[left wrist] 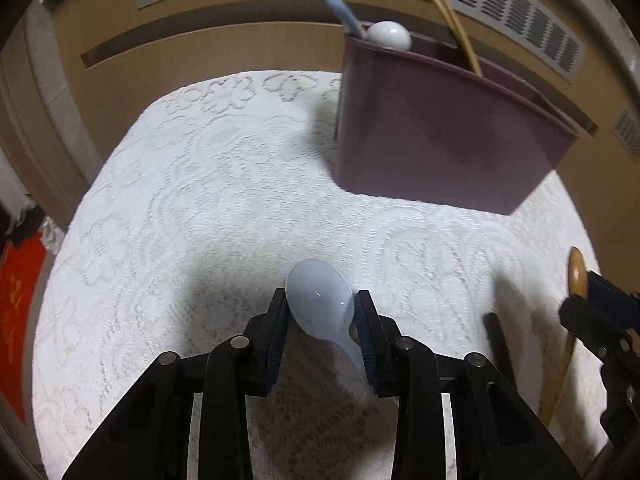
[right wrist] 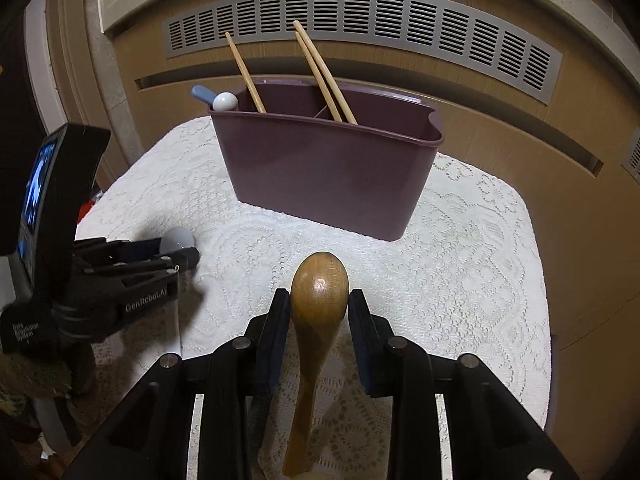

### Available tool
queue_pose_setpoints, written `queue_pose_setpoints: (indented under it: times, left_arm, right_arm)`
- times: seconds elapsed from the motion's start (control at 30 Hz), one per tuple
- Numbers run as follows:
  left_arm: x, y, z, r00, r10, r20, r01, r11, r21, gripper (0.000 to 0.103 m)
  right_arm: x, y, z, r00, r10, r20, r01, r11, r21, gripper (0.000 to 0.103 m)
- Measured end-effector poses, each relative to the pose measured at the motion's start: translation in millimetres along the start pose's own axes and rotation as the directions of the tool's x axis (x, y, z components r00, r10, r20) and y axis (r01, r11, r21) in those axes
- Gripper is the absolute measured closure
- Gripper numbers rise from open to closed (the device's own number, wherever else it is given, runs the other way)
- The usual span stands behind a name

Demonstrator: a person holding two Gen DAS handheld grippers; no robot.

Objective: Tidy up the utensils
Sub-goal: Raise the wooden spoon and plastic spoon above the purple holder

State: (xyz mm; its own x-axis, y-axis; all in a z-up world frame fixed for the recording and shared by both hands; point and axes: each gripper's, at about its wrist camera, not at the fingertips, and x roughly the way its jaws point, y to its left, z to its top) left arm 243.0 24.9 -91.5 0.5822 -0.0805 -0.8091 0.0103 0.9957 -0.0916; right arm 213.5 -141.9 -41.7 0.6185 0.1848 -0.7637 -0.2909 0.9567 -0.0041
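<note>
left gripper (left wrist: 320, 312): clamped on the bowl of a pale blue glossy plastic spoon (left wrist: 318, 300), handle trailing back under the jaws, probably so it can drop in handle first.
right gripper (right wrist: 318, 308): grasping a brown polished wooden spoon (right wrist: 318, 288) by its oval bowl, handle hanging low toward the camera.
bench (right wrist: 480, 260): covered in a white lace cloth, bumpy floral weave.
holder (right wrist: 328, 184): a mauve plastic oblong utensil caddy with a divider, standing upright beyond both spoons.
contents: three pale wooden chopsticks (right wrist: 324, 76) lean inside; a white round-ended spoon (right wrist: 225, 101) sits at its left end.
</note>
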Motion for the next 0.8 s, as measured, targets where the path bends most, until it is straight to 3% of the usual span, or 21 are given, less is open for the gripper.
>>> queue_pose_setpoints:
  times: [0.23,0.53,0.8]
  left_arm:
    - [-32,-6,-16,0.996,-0.052,0.077,0.047,0.997,0.062,0.070]
    - [-83,-21,-19,0.981,-0.053,0.188,0.029,0.991,0.130,0.070]
    - [-132,-33,-12,0.952,-0.088,0.293,0.038,0.984,0.173,0.070]
  right_arm:
    - [-9,1,-6,1.000,0.027,0.007,-0.027,0.999,0.025,0.075]
    - [-22,-2,-15,0.999,0.034,0.015,-0.035,0.998,0.059,0.075]
    - [-49,1,-12,0.997,0.032,0.072,-0.035,0.998,0.048,0.075]
